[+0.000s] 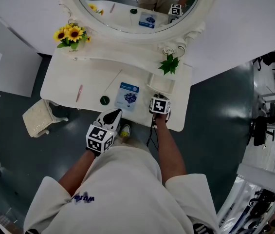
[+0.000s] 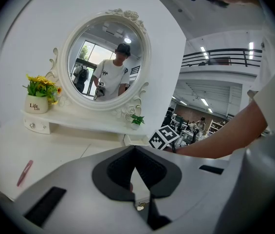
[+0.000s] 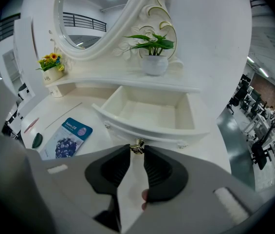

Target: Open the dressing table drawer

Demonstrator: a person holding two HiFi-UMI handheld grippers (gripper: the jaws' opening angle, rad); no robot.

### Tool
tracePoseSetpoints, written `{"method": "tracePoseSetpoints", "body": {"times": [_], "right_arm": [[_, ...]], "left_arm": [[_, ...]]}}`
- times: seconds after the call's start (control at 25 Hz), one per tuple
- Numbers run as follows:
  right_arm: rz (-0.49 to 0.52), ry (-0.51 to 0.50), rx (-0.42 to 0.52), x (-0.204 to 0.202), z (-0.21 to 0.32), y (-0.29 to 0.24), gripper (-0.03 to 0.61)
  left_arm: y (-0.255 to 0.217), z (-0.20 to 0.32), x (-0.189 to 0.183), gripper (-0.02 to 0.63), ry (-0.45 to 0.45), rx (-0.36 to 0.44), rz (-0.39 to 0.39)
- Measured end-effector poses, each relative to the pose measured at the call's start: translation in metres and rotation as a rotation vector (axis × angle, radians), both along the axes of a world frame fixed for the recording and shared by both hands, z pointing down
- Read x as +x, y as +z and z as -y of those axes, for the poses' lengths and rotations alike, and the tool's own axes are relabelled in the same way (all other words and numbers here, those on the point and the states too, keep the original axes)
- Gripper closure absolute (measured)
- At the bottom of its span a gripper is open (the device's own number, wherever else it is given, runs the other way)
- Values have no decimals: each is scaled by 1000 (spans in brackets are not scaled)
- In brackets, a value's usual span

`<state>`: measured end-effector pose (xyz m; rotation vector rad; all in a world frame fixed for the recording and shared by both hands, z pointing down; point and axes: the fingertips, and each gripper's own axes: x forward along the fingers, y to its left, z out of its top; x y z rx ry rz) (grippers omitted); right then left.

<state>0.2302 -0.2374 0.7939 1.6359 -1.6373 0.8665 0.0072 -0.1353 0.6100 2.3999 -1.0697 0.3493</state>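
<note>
The white dressing table (image 1: 69, 82) has a small drawer (image 1: 160, 85) at its right, pulled out toward me. In the right gripper view the drawer (image 3: 149, 112) stands open and empty, and its brass knob (image 3: 137, 146) sits pinched between the jaw tips. My right gripper (image 3: 137, 152) is shut on that knob; in the head view my right gripper (image 1: 159, 100) sits under its marker cube at the drawer's front. My left gripper (image 1: 114, 115) hovers at the table's front edge, left of the drawer. In its own view my left gripper (image 2: 135, 152) is shut with nothing between its pads.
On the tabletop lie a blue packet (image 1: 128, 94), a dark green round item (image 1: 104, 100) and a pink pen (image 1: 79, 92). A sunflower pot (image 1: 72, 35) and a green plant (image 1: 169, 64) stand on the shelf under the oval mirror (image 1: 137, 9). A cushioned stool (image 1: 42, 118) stands at left.
</note>
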Motion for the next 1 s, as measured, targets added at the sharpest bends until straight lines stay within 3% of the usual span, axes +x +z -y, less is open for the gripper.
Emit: {"method": "tracePoseSetpoints", "body": {"times": [0.76, 1.0], "right_arm": [[-14, -16, 0, 0, 0, 5, 479], [30, 10, 7, -9, 3, -8, 477]], "left_arm": [[-2, -5, -8, 606, -2, 2, 11], [-5, -8, -3, 606, 23, 5, 18]]}}
